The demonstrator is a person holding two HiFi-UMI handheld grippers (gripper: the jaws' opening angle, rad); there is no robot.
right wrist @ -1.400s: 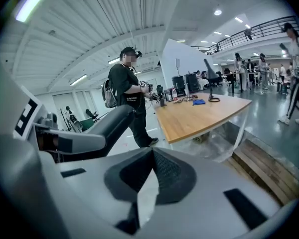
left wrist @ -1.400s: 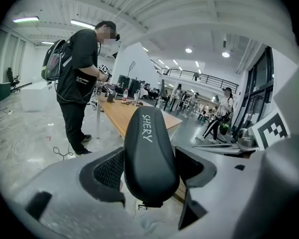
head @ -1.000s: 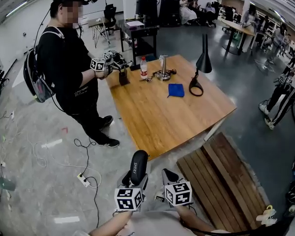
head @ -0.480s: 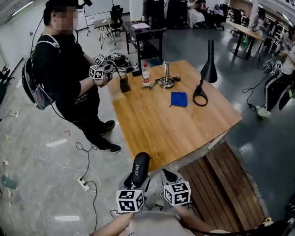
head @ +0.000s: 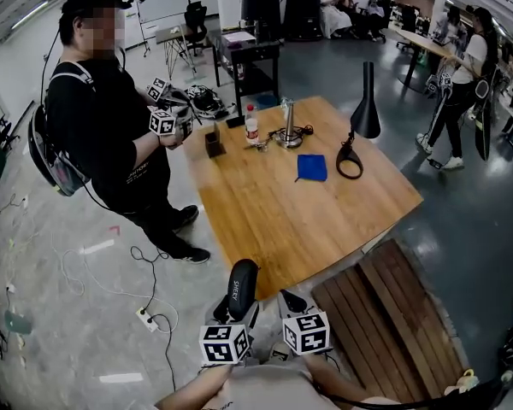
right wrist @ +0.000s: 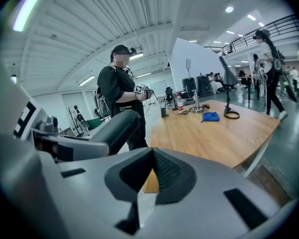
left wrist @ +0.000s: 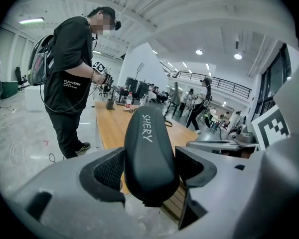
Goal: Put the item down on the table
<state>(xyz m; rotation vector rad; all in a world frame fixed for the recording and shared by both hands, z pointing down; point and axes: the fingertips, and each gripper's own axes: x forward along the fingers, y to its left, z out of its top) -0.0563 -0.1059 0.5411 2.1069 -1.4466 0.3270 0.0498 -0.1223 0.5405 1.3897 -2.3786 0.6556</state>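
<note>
A black oblong case (head: 242, 289) with white "SHERY" lettering stands up between the jaws of my left gripper (head: 236, 313), which is shut on it, low in the head view and short of the table's near edge. In the left gripper view the case (left wrist: 148, 153) fills the gap between the two pads (left wrist: 108, 171). My right gripper (head: 292, 307) hangs beside it, shut with nothing in it; its pads (right wrist: 162, 173) meet in the right gripper view. The wooden table (head: 299, 220) lies ahead of both grippers.
Another person (head: 111, 126) with grippers stands at the table's left side. On the far half sit a bottle (head: 251, 125), a metal stand (head: 288, 126), a blue cloth (head: 310, 167), a black lamp (head: 359, 126) and a dark box (head: 214, 141). A wooden pallet (head: 393, 314) lies right; cables (head: 150, 314) left.
My grippers and the case stay where they were. The view has shifted slightly, the other person has raised the grippers a little, and a walking person has come in at the right.
</note>
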